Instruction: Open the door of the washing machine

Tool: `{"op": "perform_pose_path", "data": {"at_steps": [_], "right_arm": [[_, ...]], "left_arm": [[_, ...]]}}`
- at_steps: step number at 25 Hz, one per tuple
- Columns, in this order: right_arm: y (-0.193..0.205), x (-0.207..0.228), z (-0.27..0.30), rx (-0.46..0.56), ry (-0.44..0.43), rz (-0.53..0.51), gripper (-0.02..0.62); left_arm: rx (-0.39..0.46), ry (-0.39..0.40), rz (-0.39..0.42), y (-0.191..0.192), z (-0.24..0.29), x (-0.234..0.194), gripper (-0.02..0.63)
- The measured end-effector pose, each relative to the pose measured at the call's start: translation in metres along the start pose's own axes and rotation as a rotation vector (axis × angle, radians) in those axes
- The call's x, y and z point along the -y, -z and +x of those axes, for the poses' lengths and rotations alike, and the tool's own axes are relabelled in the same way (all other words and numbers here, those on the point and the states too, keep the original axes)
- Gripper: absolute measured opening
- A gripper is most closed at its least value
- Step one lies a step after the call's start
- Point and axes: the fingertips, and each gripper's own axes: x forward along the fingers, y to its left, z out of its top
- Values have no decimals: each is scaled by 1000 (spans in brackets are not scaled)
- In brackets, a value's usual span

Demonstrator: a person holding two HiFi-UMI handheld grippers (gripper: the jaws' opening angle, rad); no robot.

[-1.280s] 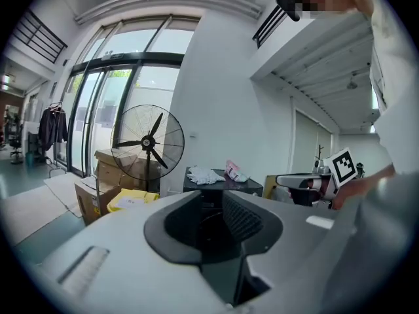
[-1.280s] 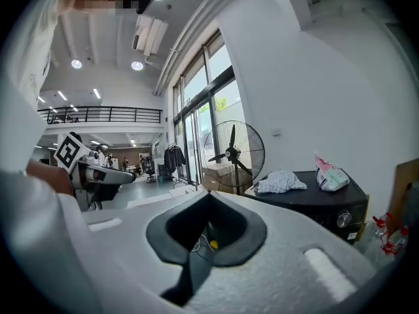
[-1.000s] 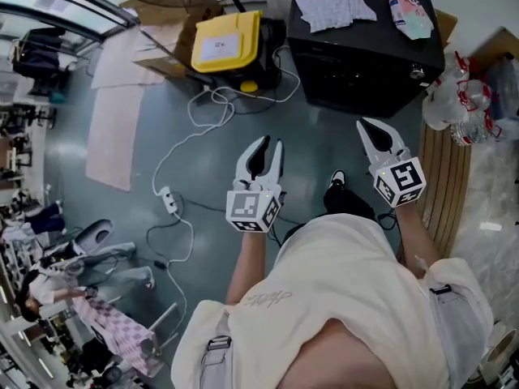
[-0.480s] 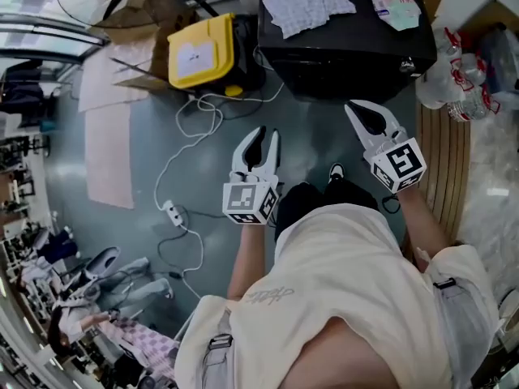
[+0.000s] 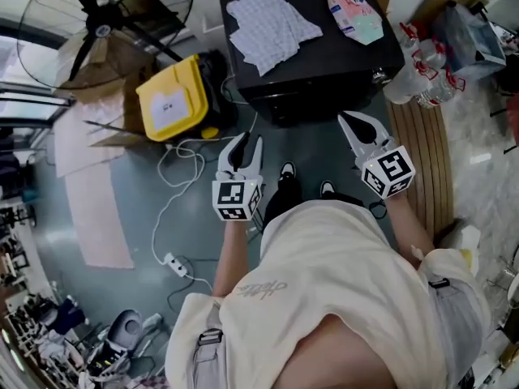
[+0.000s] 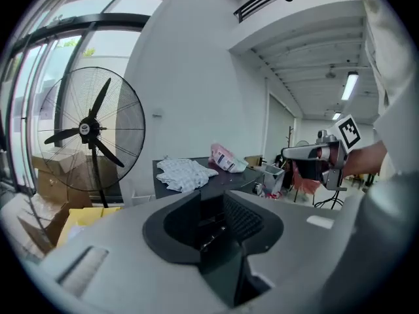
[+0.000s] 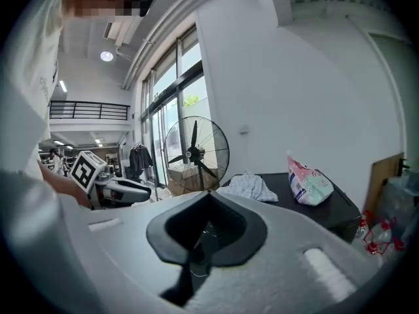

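Note:
The washing machine (image 5: 324,59) is a black box at the top of the head view; its door does not show from above. A checked cloth (image 5: 272,23) and a pink-and-green bag (image 5: 353,10) lie on its top. My left gripper (image 5: 250,143) hovers over the floor short of the machine's front left corner, its jaws opening with nothing between them. My right gripper (image 5: 357,124) is held near the front right corner, open and empty. From the left gripper view the machine (image 6: 216,178) stands ahead, with the right gripper (image 6: 314,156) off to the right.
A big standing fan (image 5: 105,14) and a yellow case (image 5: 174,100) with cardboard stand left of the machine. A white cable runs to a power strip (image 5: 174,264) on the floor. Right of the machine are a slatted wooden platform (image 5: 422,160) and packed bottles (image 5: 422,79).
The person has stepped toward the black machine, so both grippers are now closer to its front. The fan has come into view at top left.

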Motion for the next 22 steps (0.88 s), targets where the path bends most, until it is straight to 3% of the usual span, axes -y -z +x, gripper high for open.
{"op": "perform_pose_path", "data": {"at_steps": [7,12,17,22], "right_arm": [[-24,1,39,46,145,2,0],[-18,8,44,34,258,30,0],[-5,19,34,-6,340,52,0],[8,41,19,-15,436,64,0]], "left_arm": [[-57,174,61,8,50,-43,129],[-133,324,-19,38,88,-52,137],[-234,396,75,82,126,-53,141],[-307,436,98,136,165,-50,144]]}}
